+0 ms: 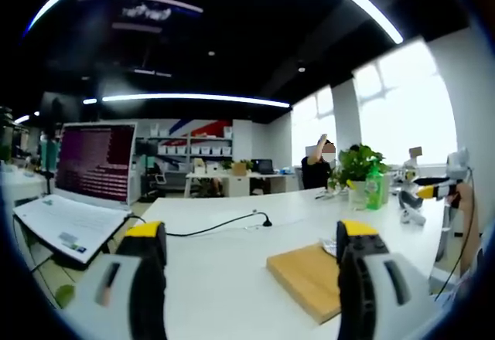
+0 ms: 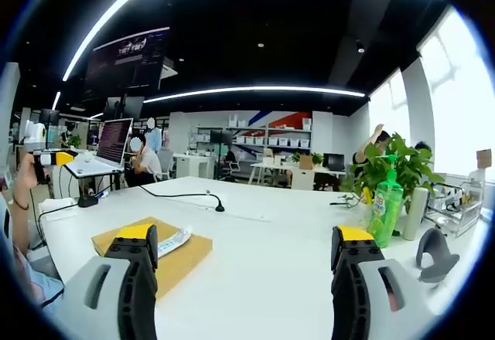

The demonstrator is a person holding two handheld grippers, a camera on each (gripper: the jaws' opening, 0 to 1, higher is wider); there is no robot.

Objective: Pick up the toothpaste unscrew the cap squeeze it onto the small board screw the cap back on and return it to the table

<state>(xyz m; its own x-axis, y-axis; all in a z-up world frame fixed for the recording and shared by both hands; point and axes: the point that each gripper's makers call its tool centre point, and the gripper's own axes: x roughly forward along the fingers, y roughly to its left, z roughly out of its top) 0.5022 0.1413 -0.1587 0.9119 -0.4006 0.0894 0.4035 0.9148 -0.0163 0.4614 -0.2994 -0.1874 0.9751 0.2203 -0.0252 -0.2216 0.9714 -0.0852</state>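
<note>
A white toothpaste tube (image 2: 175, 241) lies on the small wooden board (image 2: 158, 253), which rests on the white table (image 2: 263, 239). My right gripper (image 2: 244, 239) is open and empty, hovering above the table with the board just behind its left jaw. My left gripper (image 1: 251, 236) is also open and holds nothing. The same board (image 1: 308, 278) sits low in the left gripper view, partly behind the right-hand jaw. Each gripper appears small at the edge of the other's view, held in a person's hand (image 1: 465, 198).
An open laptop (image 1: 85, 181) stands on a raised stand at the table's end. A black cable (image 1: 220, 224) runs across the table. A green bottle (image 2: 386, 205), a potted plant (image 2: 394, 166) and a grey object (image 2: 433, 256) stand on one side. People sit at desks behind.
</note>
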